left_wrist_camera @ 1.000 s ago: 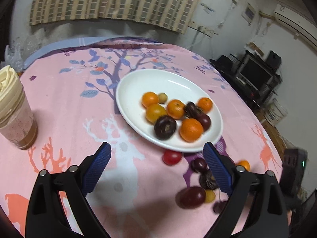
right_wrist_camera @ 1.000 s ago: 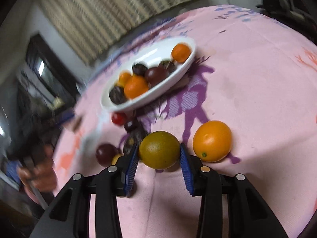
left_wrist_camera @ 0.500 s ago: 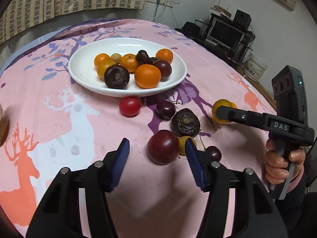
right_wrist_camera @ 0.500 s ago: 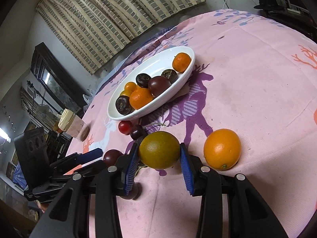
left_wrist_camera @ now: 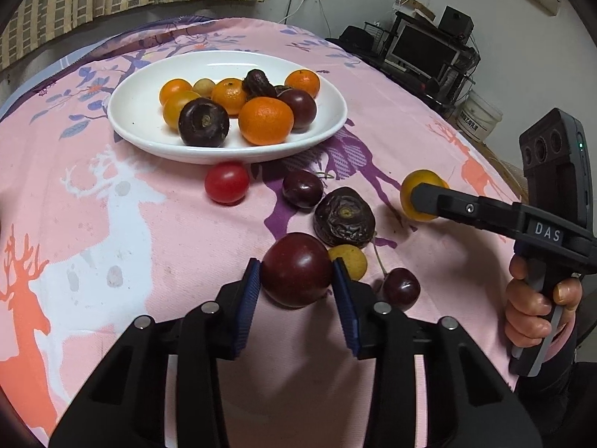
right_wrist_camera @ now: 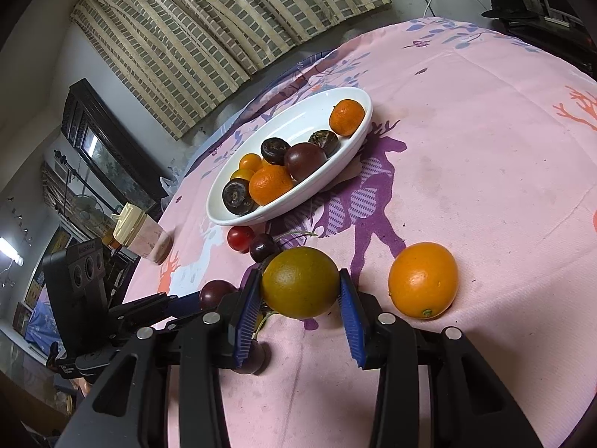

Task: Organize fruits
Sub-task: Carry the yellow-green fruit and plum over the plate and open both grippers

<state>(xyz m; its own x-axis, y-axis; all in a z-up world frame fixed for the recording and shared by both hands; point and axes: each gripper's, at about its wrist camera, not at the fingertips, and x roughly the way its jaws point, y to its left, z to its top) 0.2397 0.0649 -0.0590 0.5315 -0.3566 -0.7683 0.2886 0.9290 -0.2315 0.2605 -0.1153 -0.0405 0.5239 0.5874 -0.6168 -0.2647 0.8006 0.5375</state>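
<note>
A white plate (left_wrist_camera: pixel 141 127) (right_wrist_camera: pixel 324 104) holds several oranges and dark fruits. My left gripper (left_wrist_camera: pixel 296 280) is shut on a dark red plum (left_wrist_camera: pixel 296 274) low over the pink cloth. My right gripper (right_wrist_camera: pixel 300 285) is shut on a greenish-yellow citrus fruit (right_wrist_camera: pixel 300 282), seen in the left wrist view as a yellow fruit (left_wrist_camera: pixel 408 186) held just above the cloth. Loose on the cloth are a red tomato (left_wrist_camera: pixel 226 183), a dark plum (left_wrist_camera: pixel 302 188), a wrinkled passion fruit (left_wrist_camera: pixel 343 216), a small yellow fruit (left_wrist_camera: pixel 352 259), a cherry (left_wrist_camera: pixel 401 289) and an orange (right_wrist_camera: pixel 423 280).
A lidded jar (right_wrist_camera: pixel 140 233) stands on the table's far left side in the right wrist view. A shelf with a monitor (left_wrist_camera: pixel 425 50) and a white bucket (left_wrist_camera: pixel 479 115) stand past the table's right edge. A striped curtain (right_wrist_camera: pixel 231 11) hangs behind.
My left gripper moved forward around the dark red plum and closed on it. My right gripper kept its hold on the greenish citrus and shifted little.
</note>
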